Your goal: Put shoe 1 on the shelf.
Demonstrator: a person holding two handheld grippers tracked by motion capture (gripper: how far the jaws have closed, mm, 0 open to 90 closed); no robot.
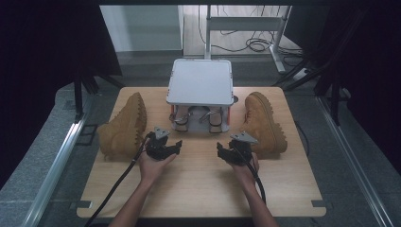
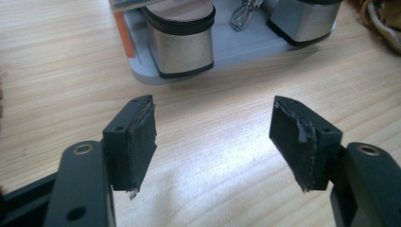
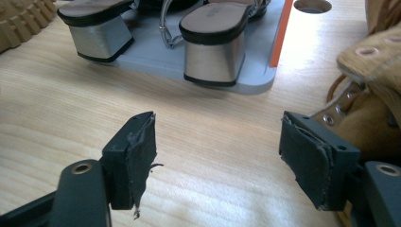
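While both forearms reach in from the near edge of the wooden table (image 1: pixel 198 189), the scene reads from the left as follows. At the far left a tan boot (image 1: pixel 122 127) lies on its side with its lugged sole turned toward the middle of the table. Just to its right the left gripper (image 1: pixel 166 147) hovers over the wood, its cable trailing back along the forearm; in the left gripper view its jaws stand wide apart with nothing between them, only bare table, and the worn pads (image 2: pixel 142 142) touch nothing. Ahead of those jaws, at the middle of the table, sits a grey two-level shoe rack (image 1: pixel 199 81) whose lower shelf (image 2: pixel 246 47) carries a pair of sandals with silver block heels (image 2: pixel 182 42), the heels facing the person. To the right of centre the right gripper (image 1: pixel 228 152) is held over the table, near the rack and just beside the second tan boot (image 1: pixel 264 122). In the right gripper view its jaws are likewise spread wide and empty, with the sandal heels (image 3: pixel 215 47) ahead and the boot's laced collar (image 3: pixel 373 94) close against the right-hand jaw; whether they touch cannot be told. That boot lies on its side at the right part of the table, sole outward
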